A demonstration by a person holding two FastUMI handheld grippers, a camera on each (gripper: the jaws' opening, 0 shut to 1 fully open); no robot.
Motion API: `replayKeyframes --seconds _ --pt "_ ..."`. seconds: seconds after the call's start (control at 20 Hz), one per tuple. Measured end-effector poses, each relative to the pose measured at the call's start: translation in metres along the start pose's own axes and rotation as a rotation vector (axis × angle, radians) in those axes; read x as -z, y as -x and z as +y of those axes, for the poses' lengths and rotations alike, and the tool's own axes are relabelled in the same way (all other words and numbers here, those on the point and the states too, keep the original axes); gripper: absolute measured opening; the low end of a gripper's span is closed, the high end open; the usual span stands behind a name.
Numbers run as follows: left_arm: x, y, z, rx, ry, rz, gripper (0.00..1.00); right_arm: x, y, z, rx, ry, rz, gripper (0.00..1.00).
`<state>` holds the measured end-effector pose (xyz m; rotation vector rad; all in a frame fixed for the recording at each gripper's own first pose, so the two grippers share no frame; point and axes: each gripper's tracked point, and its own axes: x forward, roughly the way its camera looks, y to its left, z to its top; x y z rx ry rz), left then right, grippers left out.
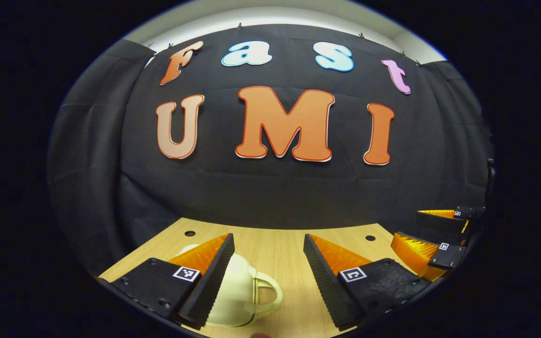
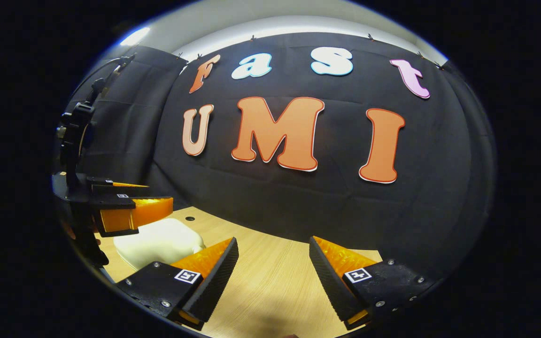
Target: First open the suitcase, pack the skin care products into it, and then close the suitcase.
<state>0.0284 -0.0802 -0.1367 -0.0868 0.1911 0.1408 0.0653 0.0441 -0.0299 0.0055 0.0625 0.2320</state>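
The left gripper point(image 1: 269, 272) is hovering low over a light wooden tabletop point(image 1: 280, 253), its two fingers spread wide with nothing between them, so it is released. Just below and partly behind its left finger point(image 1: 214, 277), a small cream-coloured hard-shell suitcase point(image 1: 238, 291) with a rounded body and a looped carry handle point(image 1: 268, 293) is lying flat on the table, lid down and closed; whether the finger is touching the shell cannot be told. Farther off at the right edge of the left gripper view, the right gripper point(image 1: 432, 234) is showing side-on, its fingers apart. In the right gripper view, the right gripper point(image 2: 273, 272) is likewise hanging over the bare wood point(image 2: 270, 281) with its fingers standing well apart and gripping nothing. To its left, the same cream suitcase point(image 2: 158, 241) is resting on the table near the far edge, and the left gripper point(image 2: 132, 211) is hovering directly over it, held from the left side. Two small dark round holes point(image 1: 189, 233) are showing in the tabletop near the back, just in front of the black cloth booth wall point(image 1: 270, 192).
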Motion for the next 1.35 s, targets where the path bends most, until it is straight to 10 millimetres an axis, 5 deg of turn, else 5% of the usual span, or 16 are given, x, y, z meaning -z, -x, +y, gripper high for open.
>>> replayKeyframes --seconds 0.45,0.95,1.35 --pt "-0.015 0.014 0.007 -0.047 0.002 -0.061 0.92 0.001 0.005 0.009 -0.041 0.040 -0.016 0.96" --pt "-0.010 0.025 0.012 -0.110 -0.050 -0.094 0.91 0.003 0.012 -0.003 -0.027 0.036 -0.023 0.95" --pt "-0.002 0.038 0.008 -0.143 -0.126 -0.048 0.92 -0.007 0.014 0.009 -0.066 0.014 -0.055 0.96"
